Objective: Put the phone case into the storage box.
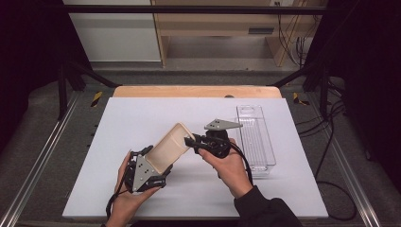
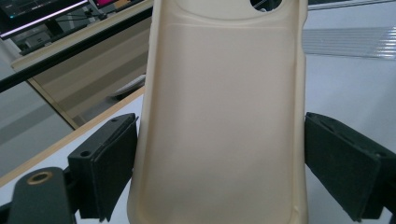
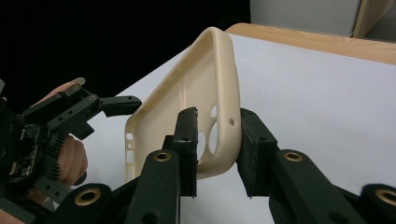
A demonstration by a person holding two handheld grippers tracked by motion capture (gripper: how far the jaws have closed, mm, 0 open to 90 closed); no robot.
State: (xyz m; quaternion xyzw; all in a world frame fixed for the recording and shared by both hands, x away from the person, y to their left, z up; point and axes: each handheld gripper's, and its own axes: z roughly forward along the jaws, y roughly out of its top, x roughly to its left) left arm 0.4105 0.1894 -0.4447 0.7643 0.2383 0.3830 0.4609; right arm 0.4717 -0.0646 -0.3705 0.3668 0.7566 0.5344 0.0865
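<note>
A: White and matte, the table (image 1: 142, 118) has a pale wooden edge at its far side, and behind it stand light wood furniture and dark cables on a grey floor. Do you read any writing anywhere?

B: No, I cannot read any brand or label. On the phone case (image 1: 168, 149) there is nothing printed, and the screens far behind it in the left gripper view are too blurred.

A: What is the case like?

B: It is cream coloured, smooth and a little glossy, maybe soft plastic, with rounded corners and a raised rim. In the right gripper view I see round camera openings near one end and small holes in the side wall. It is held above the table, tilted, between the two tools, left of the clear box (image 1: 255, 139).

A: And that box?

B: Long, transparent, hard plastic, with fine ribs on the bottom. It lies on the right part of the table, well apart from the case.

A: How do the tongs stand?

B: The left gripper (image 1: 146, 172) has its jaws wide, and their black pads press on the two long sides of the case. The right gripper (image 3: 217, 149) has its jaws on the top edge of the case, one pad inside and one outside; they look to be clamped on this rim
</note>
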